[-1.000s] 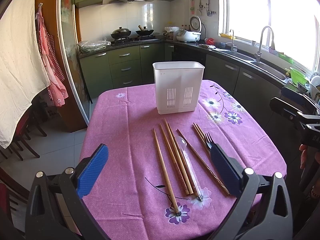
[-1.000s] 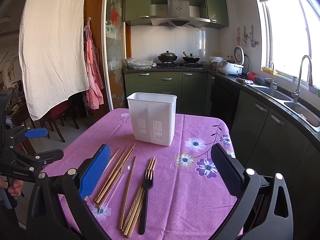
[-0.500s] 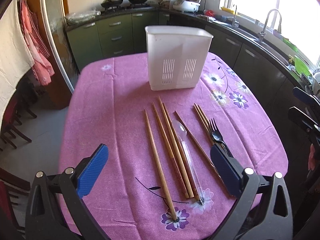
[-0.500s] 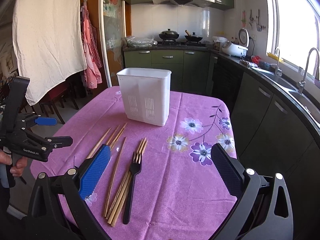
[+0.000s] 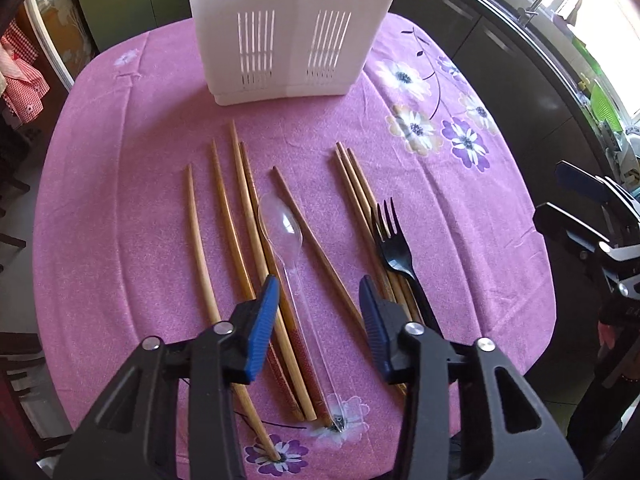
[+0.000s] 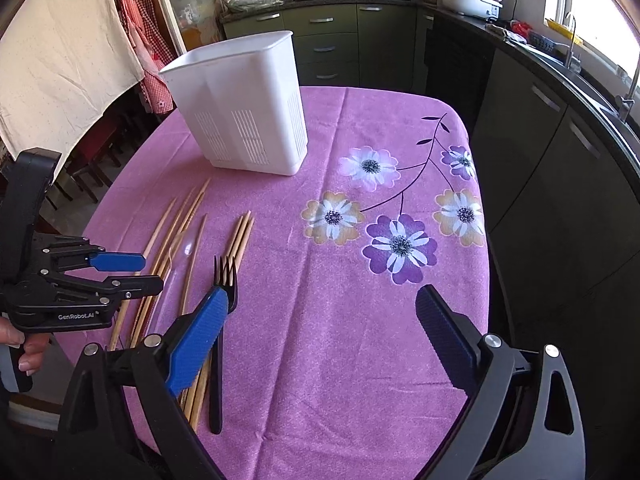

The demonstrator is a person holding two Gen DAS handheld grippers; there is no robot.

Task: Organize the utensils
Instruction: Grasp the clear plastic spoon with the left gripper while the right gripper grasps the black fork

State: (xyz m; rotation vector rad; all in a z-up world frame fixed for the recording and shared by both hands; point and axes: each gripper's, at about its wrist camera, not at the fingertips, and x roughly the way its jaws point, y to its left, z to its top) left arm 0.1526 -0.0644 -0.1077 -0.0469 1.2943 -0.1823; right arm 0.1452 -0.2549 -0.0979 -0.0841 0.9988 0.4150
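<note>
A white slotted utensil holder (image 5: 288, 28) stands at the far side of the table; it also shows in the right wrist view (image 6: 244, 104). Several wooden chopsticks (image 5: 236, 232), a clear plastic spoon (image 5: 282, 232) and a black fork (image 5: 394, 248) lie in front of it. My left gripper (image 5: 318, 330) hovers low over the spoon's handle, jaws partly closed on either side of it and not touching it. My right gripper (image 6: 320, 344) is wide open and empty, its left finger above the fork (image 6: 222, 320). The left gripper also shows in the right wrist view (image 6: 132, 272).
The table wears a pink flowered cloth (image 6: 360, 280). Dark green kitchen cabinets (image 6: 540, 160) and a counter with a sink run along the right. A white cloth (image 6: 60, 60) hangs at the left. The right gripper shows at the right edge of the left wrist view (image 5: 592, 216).
My left gripper has moved forward and down over the utensils and its jaws have narrowed around the spoon handle. My right gripper has tilted down and moved closer to the table, staying open.
</note>
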